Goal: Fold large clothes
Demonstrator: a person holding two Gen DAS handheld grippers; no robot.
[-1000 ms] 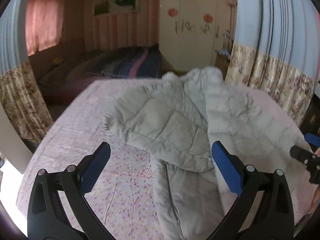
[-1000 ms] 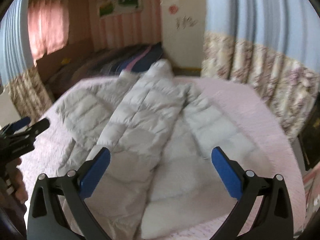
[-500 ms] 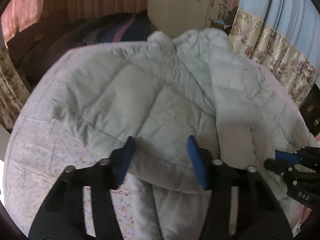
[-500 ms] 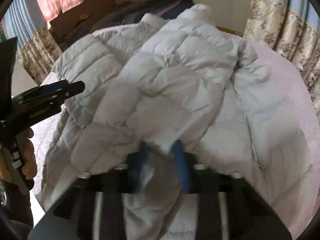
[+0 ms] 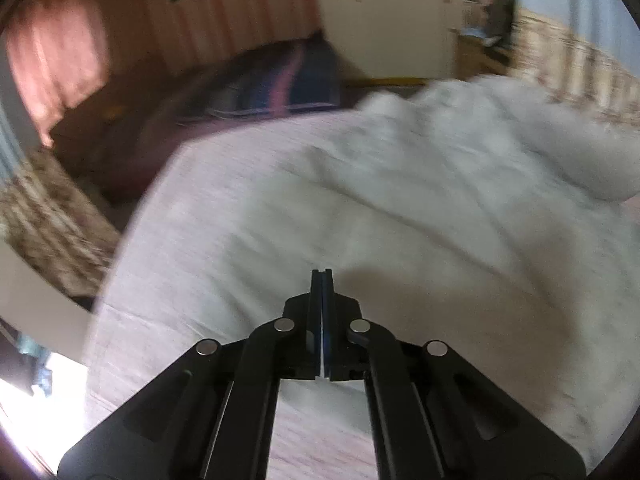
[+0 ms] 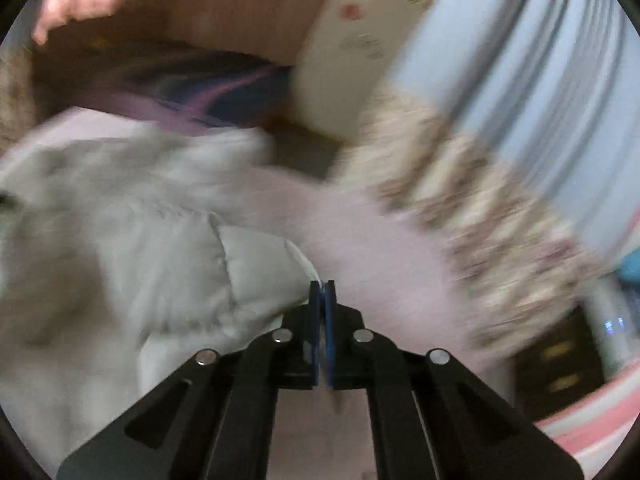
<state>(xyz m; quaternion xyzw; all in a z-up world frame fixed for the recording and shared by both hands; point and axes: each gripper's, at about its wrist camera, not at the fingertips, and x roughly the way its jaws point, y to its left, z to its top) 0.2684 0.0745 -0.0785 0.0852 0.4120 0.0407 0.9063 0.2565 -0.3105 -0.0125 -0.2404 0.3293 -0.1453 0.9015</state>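
Observation:
A large pale grey quilted jacket [image 5: 420,200] lies on the pink bedspread [image 5: 192,240]; both views are motion-blurred. My left gripper [image 5: 321,273] is shut, its blue pads pressed together, and a thin white sliver shows low between the pads. It sits at the jacket's near left edge. In the right wrist view the jacket [image 6: 140,248] spreads to the left. My right gripper [image 6: 322,283] is shut on the jacket's edge, with a fold of fabric rising from between the pads.
A dark striped blanket [image 5: 276,88] lies beyond the bed. Blue and floral curtains [image 6: 500,128] hang to the right, pink curtains [image 5: 56,60] to the left. A white wardrobe [image 5: 392,16] stands at the back. The bed's left edge [image 5: 120,264] drops off nearby.
Both grippers went from wide open to shut at the jacket's near edge. Both views have swung and blurred; the right view now looks toward the curtains.

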